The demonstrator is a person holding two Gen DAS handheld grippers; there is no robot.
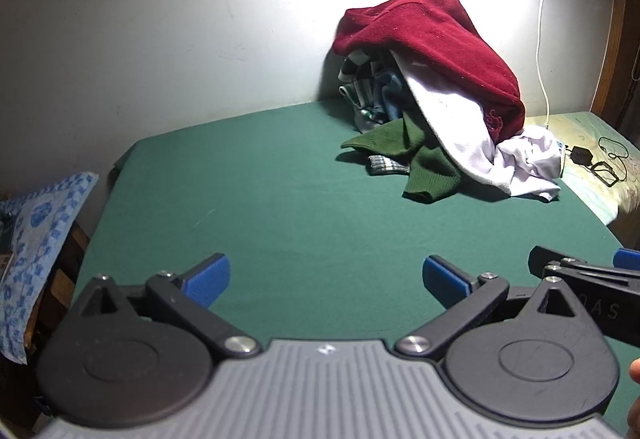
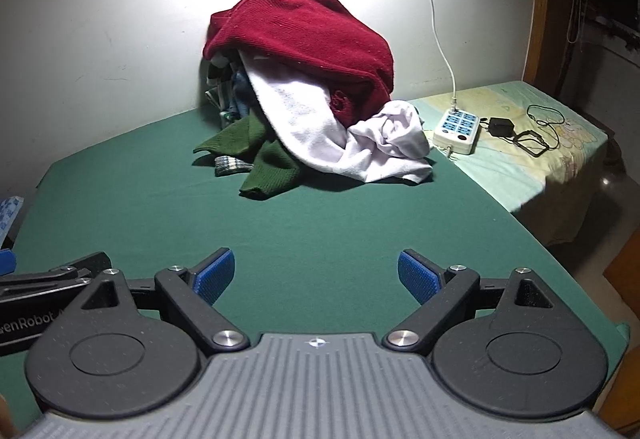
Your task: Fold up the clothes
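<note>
Right wrist view: clothes heap [image 2: 308, 95] — red sweater [image 2: 304, 27] topmost, unfolded; both tongs [image 2: 316, 275] wide, empty.

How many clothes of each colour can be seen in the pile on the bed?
Red: 1, the sweater on top
White: 2, the towel and the shirt
Green: 1, the sweater
Checked: 1, the cloth
Blue and striped, half hidden: cannot count
Total: 5 clearly visible
</note>
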